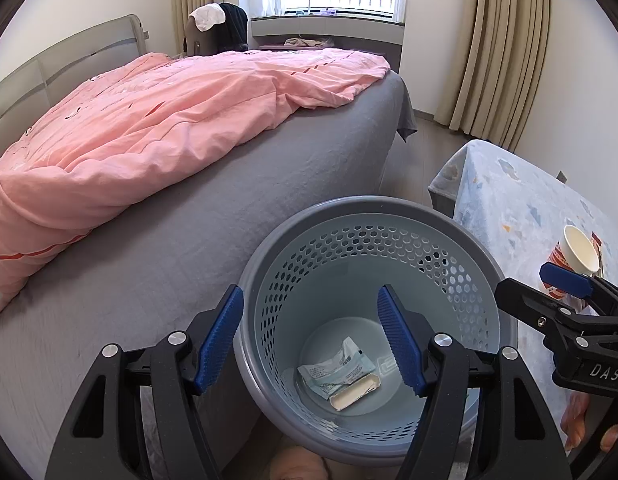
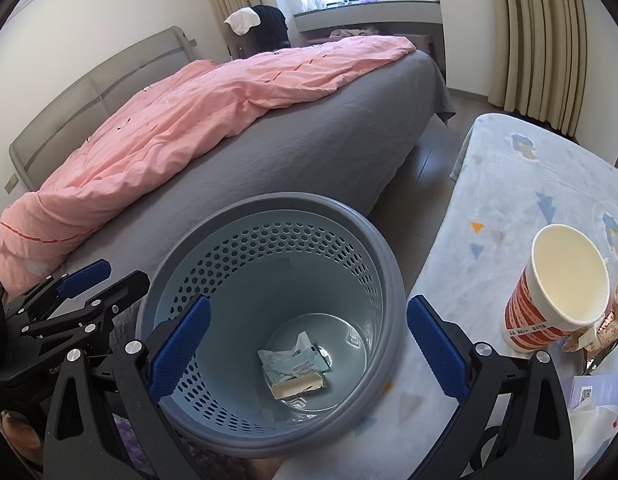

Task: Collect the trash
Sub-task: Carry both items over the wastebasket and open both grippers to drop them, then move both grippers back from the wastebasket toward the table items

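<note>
Left wrist view: trash already in the bin, both grippers empty above it

A crumpled wrapper (image 1: 336,368) and a pale stick-shaped scrap (image 1: 355,391) lie on the floor of the grey perforated bin (image 1: 361,208). The stick's long axis runs diagonally, low-left to upper-right, with the wrapper touching it above.

The left gripper (image 1: 311,344) hovers over the bin mouth, fingers spread and holding nothing, likely because the drop is done. The right gripper (image 2: 309,346) is likewise spread and empty.

The bin stands between bed (image 1: 269,168) and desk (image 2: 509,184), probably for a short carry. An upright paper cup (image 2: 565,288) is probably next.
</note>
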Demonstrator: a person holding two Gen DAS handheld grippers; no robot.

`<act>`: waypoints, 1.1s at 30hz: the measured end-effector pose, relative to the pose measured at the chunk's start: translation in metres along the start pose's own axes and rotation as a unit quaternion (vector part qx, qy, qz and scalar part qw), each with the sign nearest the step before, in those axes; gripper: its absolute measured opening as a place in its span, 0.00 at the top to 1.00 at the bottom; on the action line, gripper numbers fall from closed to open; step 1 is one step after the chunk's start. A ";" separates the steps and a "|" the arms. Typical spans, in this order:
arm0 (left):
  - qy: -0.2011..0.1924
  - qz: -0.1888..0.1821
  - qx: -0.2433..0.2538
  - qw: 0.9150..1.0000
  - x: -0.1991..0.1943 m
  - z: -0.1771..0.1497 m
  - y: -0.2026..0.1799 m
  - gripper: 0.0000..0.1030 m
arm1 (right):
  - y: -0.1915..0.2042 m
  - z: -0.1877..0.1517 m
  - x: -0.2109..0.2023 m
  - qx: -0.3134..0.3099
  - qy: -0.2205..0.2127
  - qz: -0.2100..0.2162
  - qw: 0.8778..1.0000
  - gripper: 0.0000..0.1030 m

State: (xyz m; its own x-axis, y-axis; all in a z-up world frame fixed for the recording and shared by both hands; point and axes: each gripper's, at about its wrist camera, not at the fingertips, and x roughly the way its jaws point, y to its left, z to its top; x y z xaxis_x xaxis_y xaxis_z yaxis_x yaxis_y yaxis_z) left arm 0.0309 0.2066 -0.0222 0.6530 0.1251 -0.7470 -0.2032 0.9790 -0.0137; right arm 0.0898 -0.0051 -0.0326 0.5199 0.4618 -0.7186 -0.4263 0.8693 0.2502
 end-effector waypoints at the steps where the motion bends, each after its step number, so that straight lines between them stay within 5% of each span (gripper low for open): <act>1: 0.000 0.000 0.000 1.000 0.000 0.000 0.000 0.35 | 0.000 0.000 -0.001 0.000 -0.001 0.000 1.000 0.06; 33: -0.032 -0.025 0.023 0.999 -0.027 -0.003 -0.035 0.35 | -0.025 -0.022 -0.059 0.034 -0.027 -0.039 0.998 0.06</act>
State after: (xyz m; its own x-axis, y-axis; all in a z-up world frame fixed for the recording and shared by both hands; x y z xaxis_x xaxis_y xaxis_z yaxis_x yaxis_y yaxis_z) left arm 0.0179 0.1686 -0.0037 0.7078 0.0838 -0.7014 -0.1359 0.9905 -0.0189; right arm 0.0540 -0.0580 -0.0107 0.5892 0.3986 -0.7028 -0.3327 0.9124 0.2385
